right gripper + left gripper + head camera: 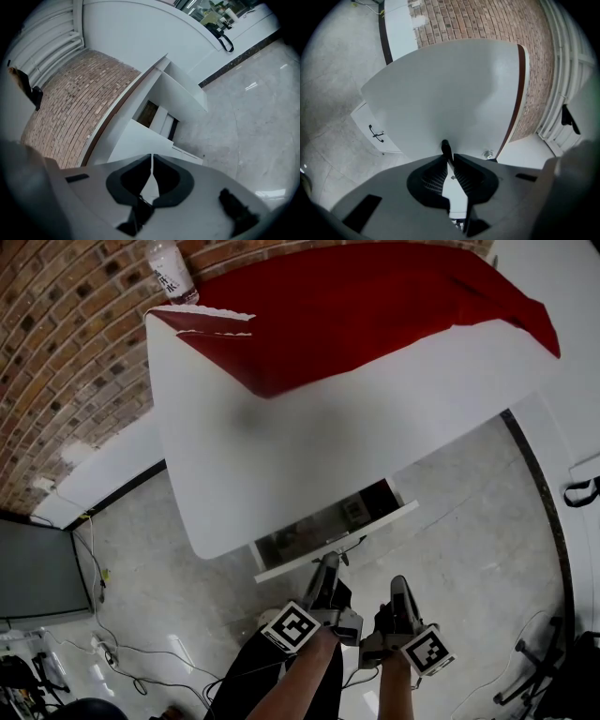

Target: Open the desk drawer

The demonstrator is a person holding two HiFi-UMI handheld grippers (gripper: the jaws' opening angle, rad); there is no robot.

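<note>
A dark panel (pixel 37 573) stands at the far left on the grey floor (pixel 469 512), with loose cables (pixel 122 648) lying beside it. A clear bottle (pixel 171 268) stands at the far left corner of the white desk (pixel 281 456), against the brick wall (pixel 66 352). A red cloth (pixel 375 306) covers the desk's far edge and runs over to its right corner.

The drawer (pixel 328 529) sticks out from under the desk's near edge, pulled open so that its dark inside shows behind the white front. Its black handle (pixel 350 544) sits on that front, towards the right.

The left gripper (pixel 327 563) is held just in front of the drawer front, left of the handle. In the left gripper view the jaws stand a narrow slit apart with only the desk top showing through, and the handle (pixel 376 133) lies well off to the left. To its right, the right gripper (pixel 397 583) hangs over the floor, clear of the drawer. Its jaws are closed together on nothing, as the right gripper view shows.
</note>
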